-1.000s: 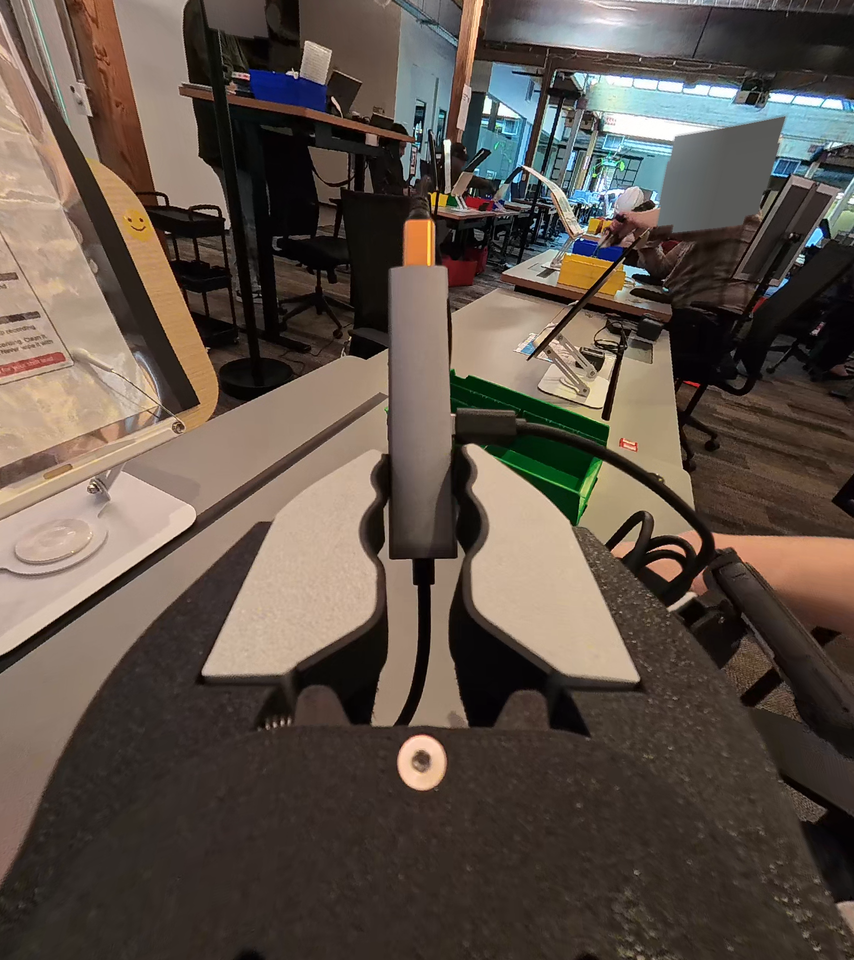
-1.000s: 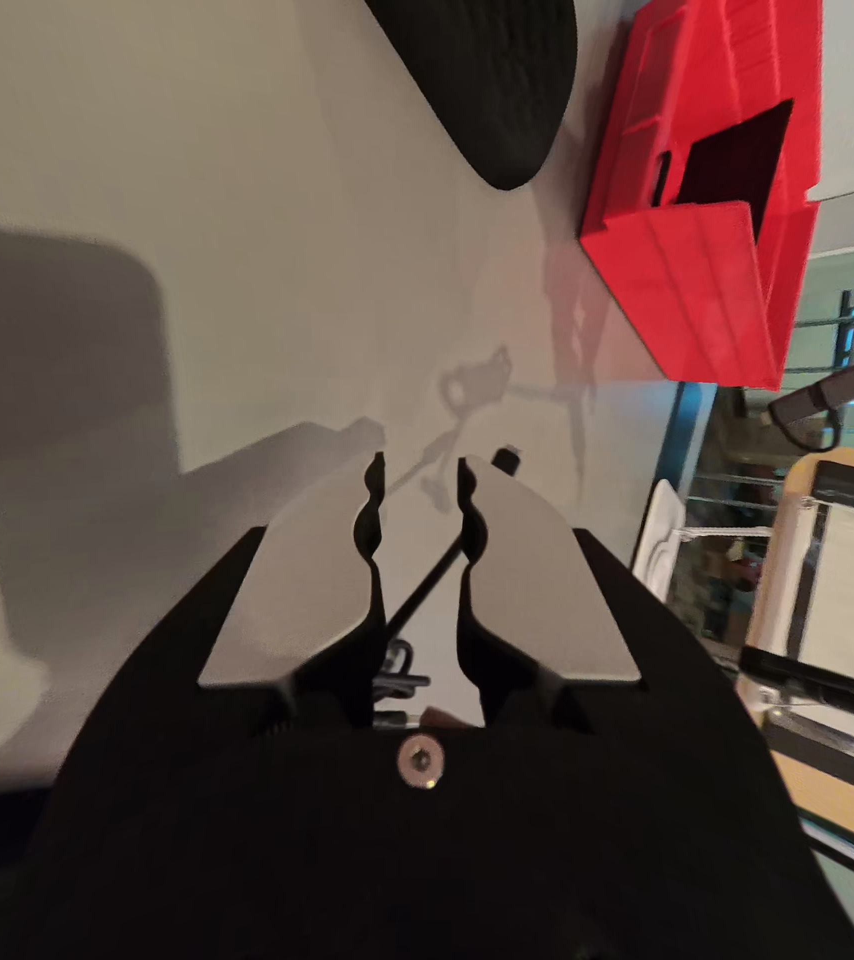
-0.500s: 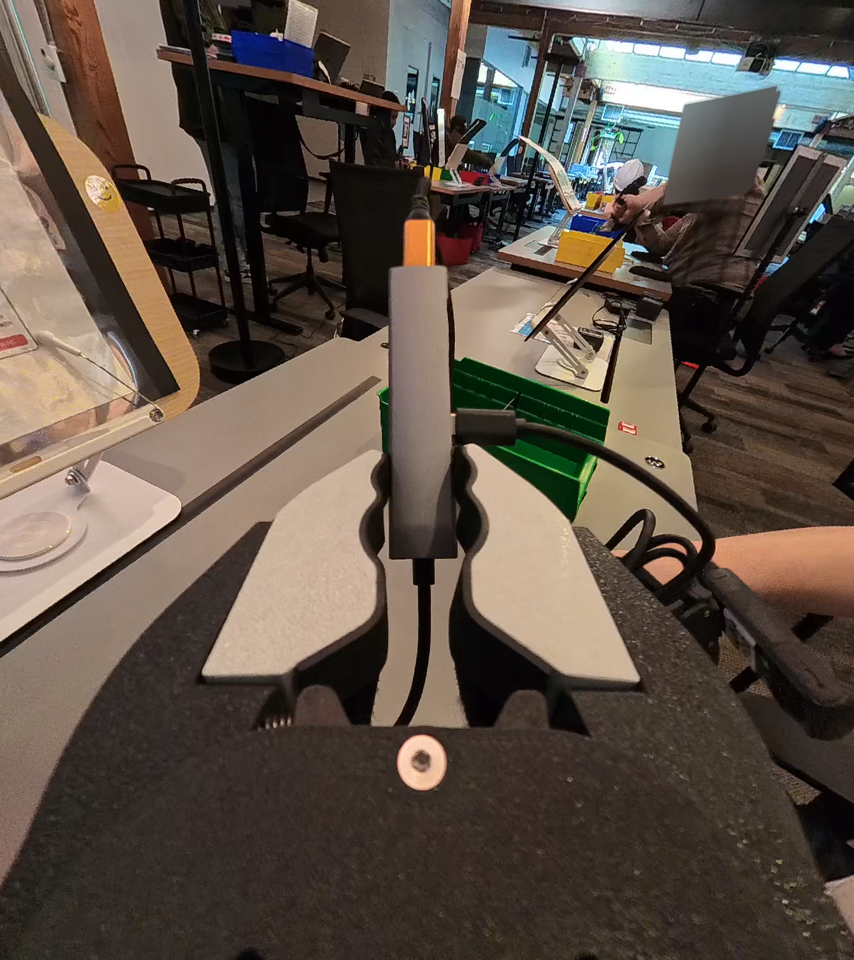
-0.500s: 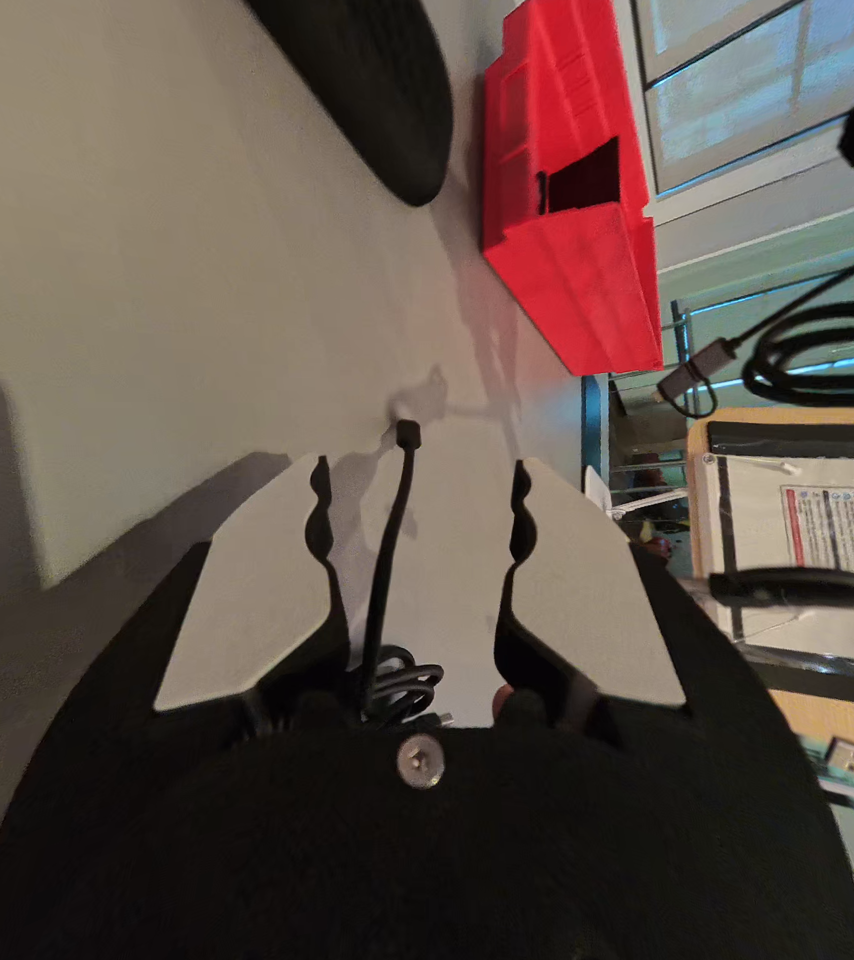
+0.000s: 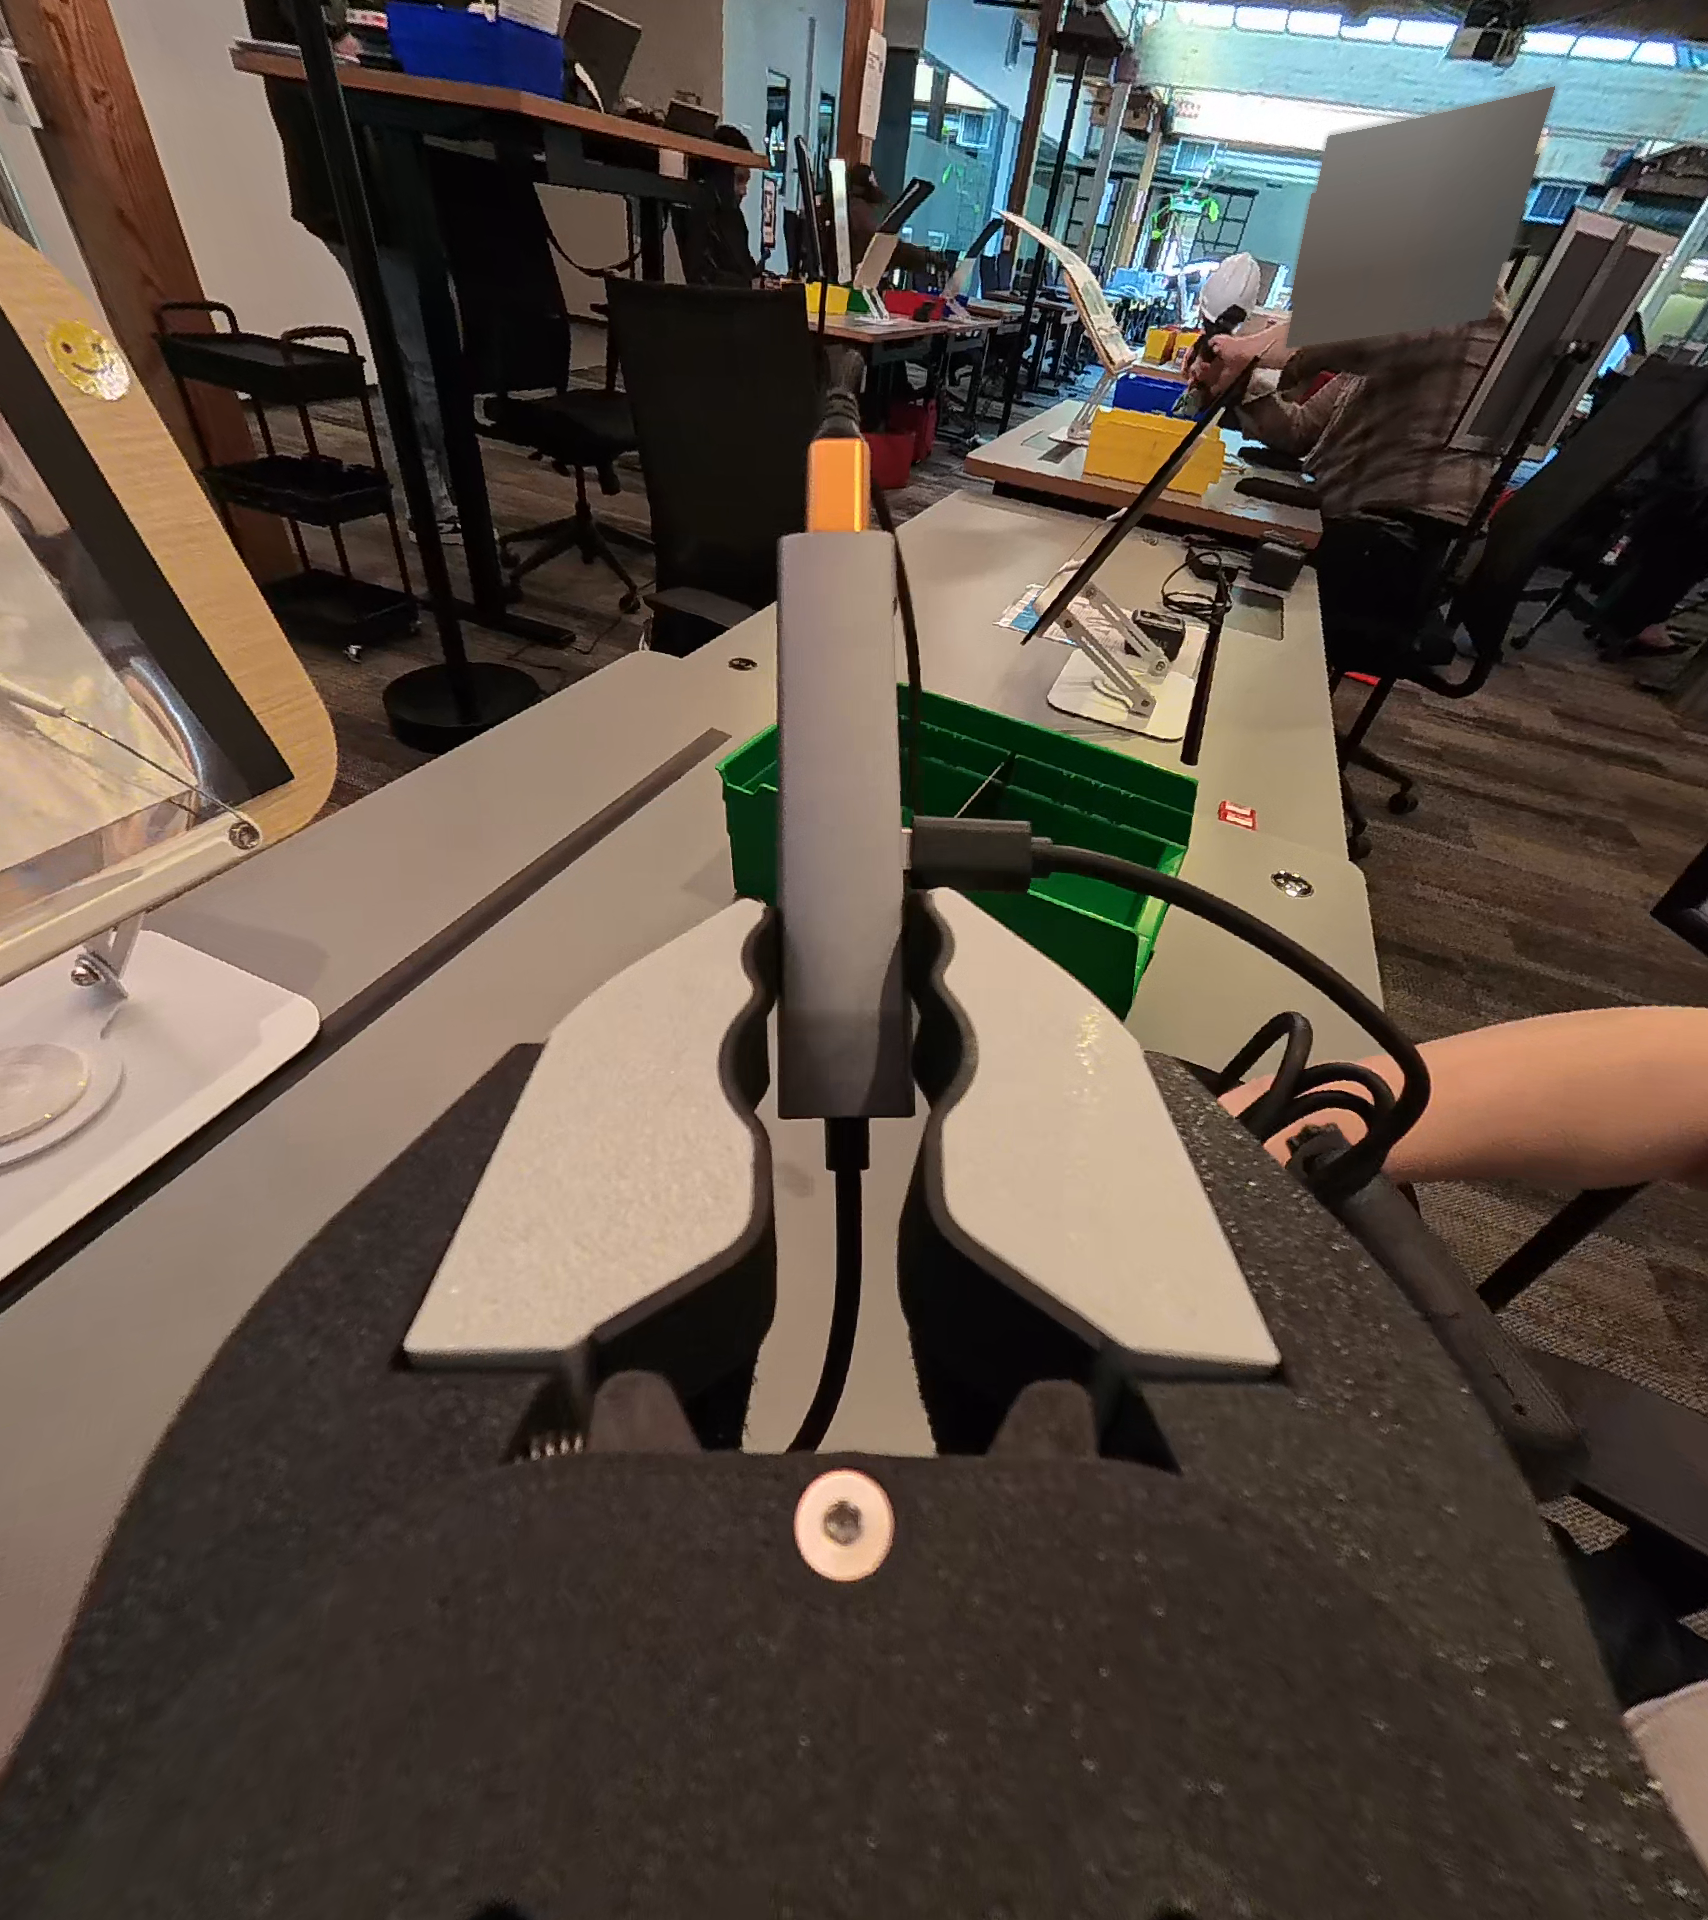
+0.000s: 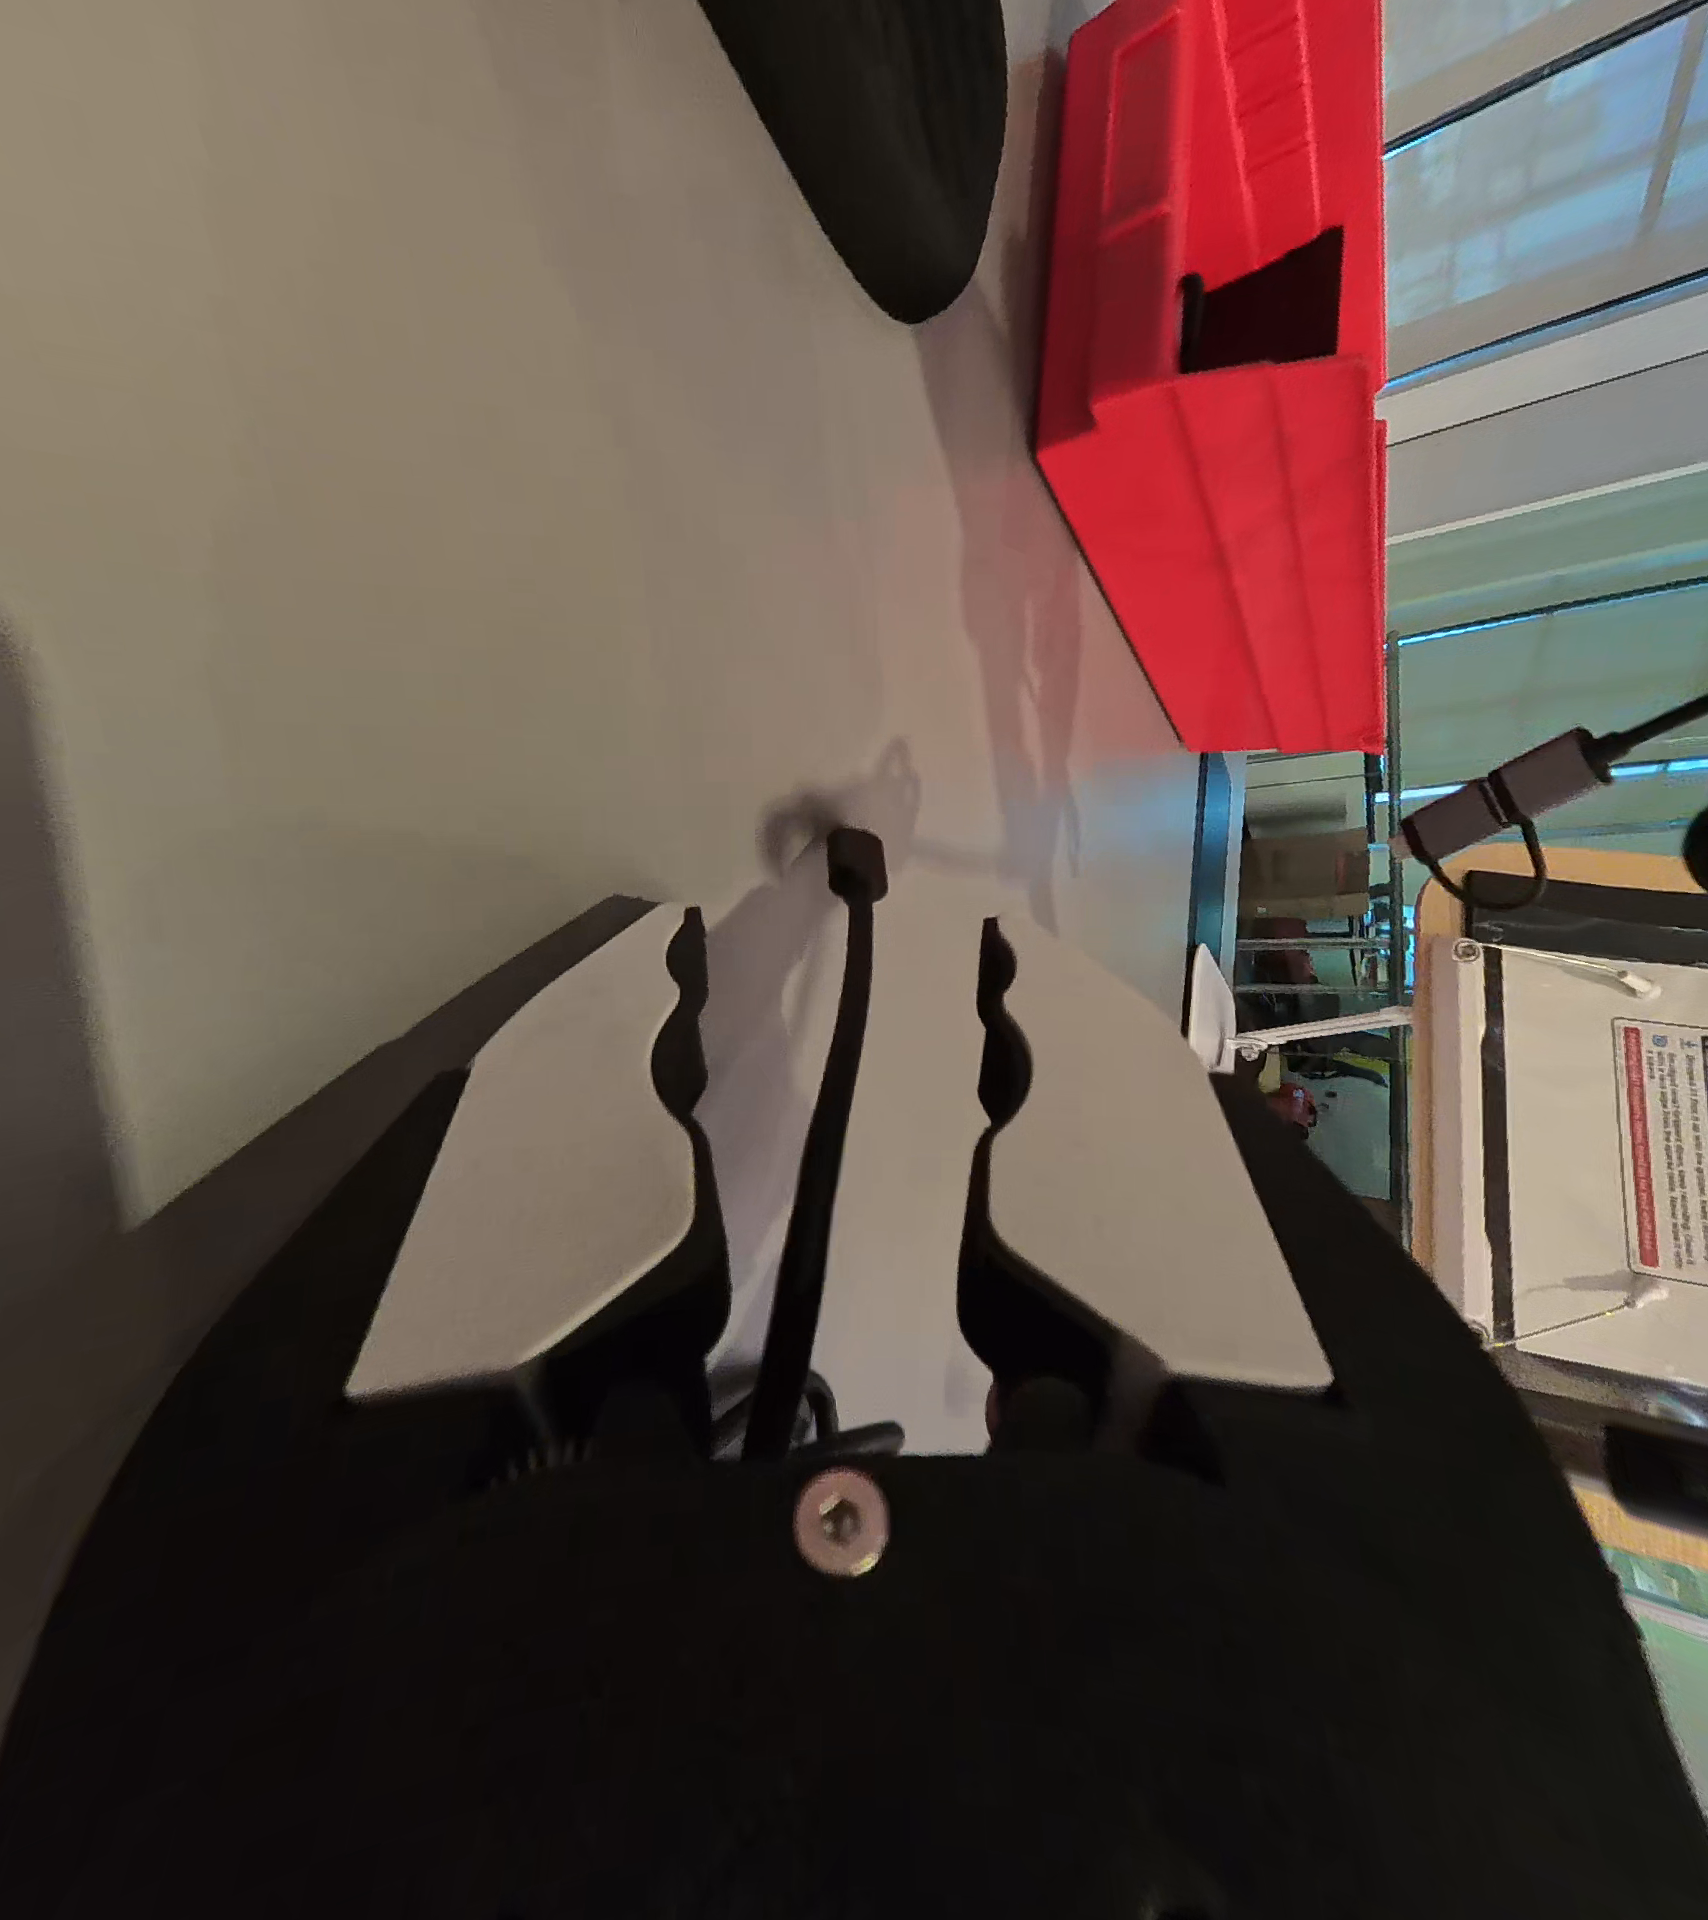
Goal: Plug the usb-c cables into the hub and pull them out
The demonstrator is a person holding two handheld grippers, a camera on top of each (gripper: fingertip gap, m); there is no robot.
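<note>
Hub (image 5: pixel 839 831) clamped upright between closed fingers of left gripper (image 5: pixel 839 966); one black usb-c plug (image 5: pixel 969 854) seated in its right side, orange plug (image 5: pixel 837 483) at top. Right gripper (image 6: pixel 834 940) spread wide, nothing gripped; loose cable (image 6: pixel 829 1122) lying between fingers, connector (image 6: pixel 855 862) just past tips over table (image 6: pixel 362 468). Connector body, not cord, should be pinched squarely; hub to be held steady for straight insertion.

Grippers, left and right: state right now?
Left gripper: shut on the hub, one cable plugged into its side.
Right gripper: open, a loose cable running between its fingers, not pinched.
</note>
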